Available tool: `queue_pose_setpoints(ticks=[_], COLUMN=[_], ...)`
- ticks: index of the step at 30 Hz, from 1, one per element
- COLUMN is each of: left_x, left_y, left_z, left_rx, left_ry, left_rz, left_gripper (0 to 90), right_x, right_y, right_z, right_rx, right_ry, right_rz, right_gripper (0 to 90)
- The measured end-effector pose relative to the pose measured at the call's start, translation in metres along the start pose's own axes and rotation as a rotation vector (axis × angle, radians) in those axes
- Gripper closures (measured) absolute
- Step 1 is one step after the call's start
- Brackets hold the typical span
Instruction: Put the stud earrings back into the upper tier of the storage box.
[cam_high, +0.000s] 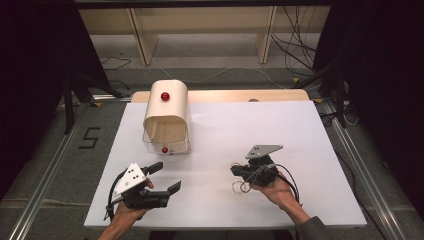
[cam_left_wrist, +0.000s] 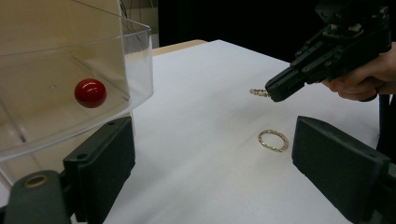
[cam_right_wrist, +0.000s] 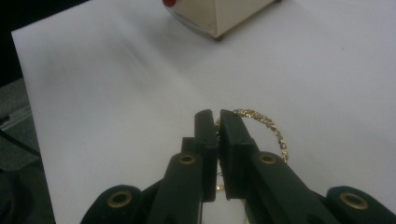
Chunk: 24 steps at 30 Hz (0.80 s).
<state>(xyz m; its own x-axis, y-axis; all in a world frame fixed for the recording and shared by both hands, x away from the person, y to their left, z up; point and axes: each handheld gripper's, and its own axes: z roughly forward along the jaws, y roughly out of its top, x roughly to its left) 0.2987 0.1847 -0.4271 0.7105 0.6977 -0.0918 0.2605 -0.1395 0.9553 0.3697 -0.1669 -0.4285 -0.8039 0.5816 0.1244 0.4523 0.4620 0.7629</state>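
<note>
The right gripper (cam_right_wrist: 218, 122) is clamped on a thin, twisted gold ring (cam_right_wrist: 266, 125), held edge-up; the left gripper (cam_high: 162, 177) gapes apart.

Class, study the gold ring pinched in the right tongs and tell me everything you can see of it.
The gold ring is a thin hoop that looks like twisted or beaded metal. The right tongs are shut on one side of its band, and the rest of the hoop arcs out beside the jaws. It hangs clear above the white table. In the left gripper view a short bit pokes from the jaw tips.
</note>
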Motion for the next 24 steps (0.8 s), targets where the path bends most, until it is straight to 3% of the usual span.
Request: queue_pose_setpoints(ticks=[24], left_x=[0.001], left_y=[0.0], left_z=[0.0], left_rx=[-0.002], left_ry=[0.002], left_rz=[-0.004], left_gripper=[12.8], right_x=[0.016], right_y=[0.064], right_z=[0.004], right_rx=[-0.132], right_ry=[0.064], right_rz=[-0.048], right_gripper=[86.5])
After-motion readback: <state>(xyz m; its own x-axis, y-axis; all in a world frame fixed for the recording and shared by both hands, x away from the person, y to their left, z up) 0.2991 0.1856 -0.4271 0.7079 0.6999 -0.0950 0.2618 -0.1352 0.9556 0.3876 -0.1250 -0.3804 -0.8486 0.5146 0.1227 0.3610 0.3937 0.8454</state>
